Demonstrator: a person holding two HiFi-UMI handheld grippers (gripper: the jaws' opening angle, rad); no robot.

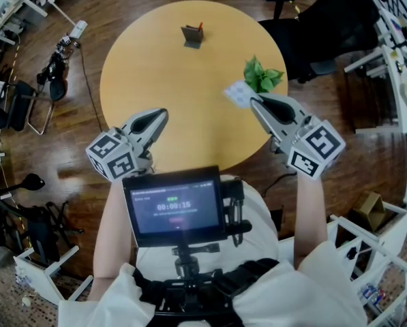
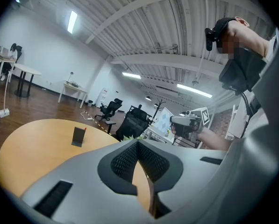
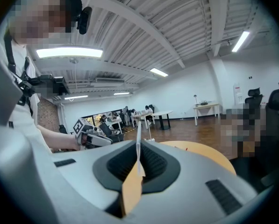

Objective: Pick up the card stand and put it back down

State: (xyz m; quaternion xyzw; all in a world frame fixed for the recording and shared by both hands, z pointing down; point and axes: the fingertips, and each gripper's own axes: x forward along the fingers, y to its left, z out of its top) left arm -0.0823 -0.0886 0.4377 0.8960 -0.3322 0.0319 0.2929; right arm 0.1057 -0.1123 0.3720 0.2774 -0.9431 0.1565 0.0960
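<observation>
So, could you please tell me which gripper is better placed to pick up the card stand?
Left, probably. The left gripper is shut but empty, while the right gripper is clamped on a white card. The card stand stands far from both.

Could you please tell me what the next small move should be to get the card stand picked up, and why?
Probably open the left claw and ease it forward toward the card stand. The stand sits untouched on the far side of the table, the left claw is shut and empty, and the right claw is occupied, shut on a white card.
</observation>
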